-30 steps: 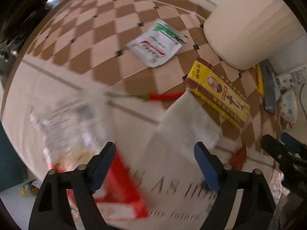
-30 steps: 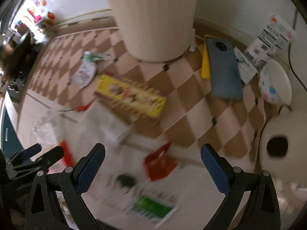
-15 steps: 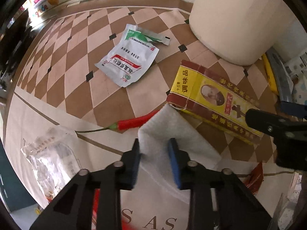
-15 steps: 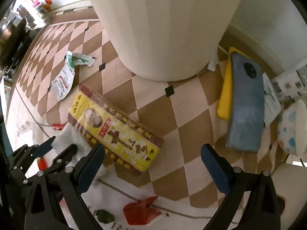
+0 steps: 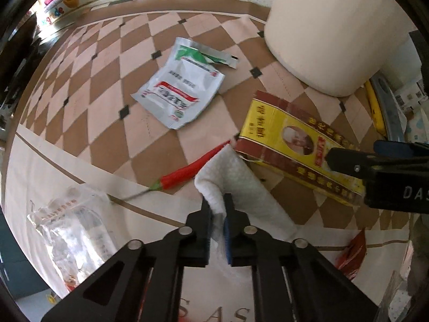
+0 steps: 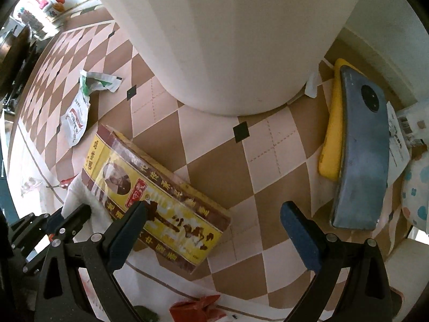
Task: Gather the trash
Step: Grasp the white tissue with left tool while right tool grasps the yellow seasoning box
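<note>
The table [image 5: 102, 112] wears a cloth of brown and pale pink diamonds with small black squares at the corners; nearer the cameras the cloth turns cream with a thin brown line and printed letters. A broad cream cylinder [image 6: 228, 40] stands on it toward the far side, against a pale wall. Beside the cylinder lie a grey-blue phone [image 6: 362, 155] on top of a yellow case [image 6: 331, 139].

Trash is scattered over the cloth: a torn white sachet [image 5: 179, 94] with green and red print, a red chili [image 5: 187, 171], a crumpled clear plastic bag [image 5: 72, 228], a red wrapper scrap [image 6: 198, 306], and a long yellow and maroon box [image 6: 152, 204] lying flat.

The left claw [image 5: 217, 220] is pinched closed on the near edge of a white paper towel [image 5: 241, 185], which lies on the cloth with its far corner touching the chili and the end of the box.

The right claw [image 6: 211, 228] hangs wide open above the cloth with nothing between its blue pads; its left finger [image 6: 126, 233] sits over the near end of the box, though contact cannot be judged.
</note>
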Available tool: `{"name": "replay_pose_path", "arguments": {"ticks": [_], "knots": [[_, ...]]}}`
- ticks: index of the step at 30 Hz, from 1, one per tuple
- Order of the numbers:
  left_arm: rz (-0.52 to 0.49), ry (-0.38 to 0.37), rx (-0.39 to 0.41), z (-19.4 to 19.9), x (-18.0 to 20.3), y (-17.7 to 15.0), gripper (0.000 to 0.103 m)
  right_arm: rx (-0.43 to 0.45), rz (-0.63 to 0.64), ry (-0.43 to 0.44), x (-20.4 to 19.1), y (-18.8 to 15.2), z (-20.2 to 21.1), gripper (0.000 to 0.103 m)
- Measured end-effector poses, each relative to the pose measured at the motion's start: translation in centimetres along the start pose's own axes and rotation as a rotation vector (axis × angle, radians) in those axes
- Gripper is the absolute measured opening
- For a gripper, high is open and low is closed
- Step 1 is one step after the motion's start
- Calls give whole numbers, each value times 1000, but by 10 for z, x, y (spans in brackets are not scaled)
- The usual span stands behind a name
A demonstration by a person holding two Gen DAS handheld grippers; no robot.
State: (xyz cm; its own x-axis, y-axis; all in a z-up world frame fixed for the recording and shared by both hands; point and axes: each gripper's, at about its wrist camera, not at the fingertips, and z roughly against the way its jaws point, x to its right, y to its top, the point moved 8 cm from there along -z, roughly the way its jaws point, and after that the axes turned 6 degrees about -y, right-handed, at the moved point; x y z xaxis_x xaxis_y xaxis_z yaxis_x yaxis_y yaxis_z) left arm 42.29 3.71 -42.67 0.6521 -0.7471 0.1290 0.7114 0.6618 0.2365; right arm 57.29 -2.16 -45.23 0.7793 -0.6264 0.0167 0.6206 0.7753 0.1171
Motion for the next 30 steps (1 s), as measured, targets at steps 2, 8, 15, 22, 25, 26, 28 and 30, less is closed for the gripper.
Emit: {"name": "replay_pose_path", "arguments": {"ticks": [2,8,15,22,25,26,28,30], "knots": [[2,31,11,5,-13,0,4,1,3,7,-1,4,-2,101],[52,110,16,11,-58,-3,4,-6,130,54,-31,10,-5,101],[70,104,16,14,-62,3,4,-18,290,58,-74,13,-17,101],[89,101,19,6,-71,-12,4,41,353,-51,-89,9,-19,76],[88,109,43,15,-69,-13,4,44,289,6,-88,6,-16,75],[79,118,60,21,-68,-11,4,44,277,6,-86,5,-16,75],[65,136,96,33,-66,-9,4,49,230,10,-79,1,-15,74],[53,165,139,49,-68,-6,4,61,171,13,-73,-5,-9,74]]}}
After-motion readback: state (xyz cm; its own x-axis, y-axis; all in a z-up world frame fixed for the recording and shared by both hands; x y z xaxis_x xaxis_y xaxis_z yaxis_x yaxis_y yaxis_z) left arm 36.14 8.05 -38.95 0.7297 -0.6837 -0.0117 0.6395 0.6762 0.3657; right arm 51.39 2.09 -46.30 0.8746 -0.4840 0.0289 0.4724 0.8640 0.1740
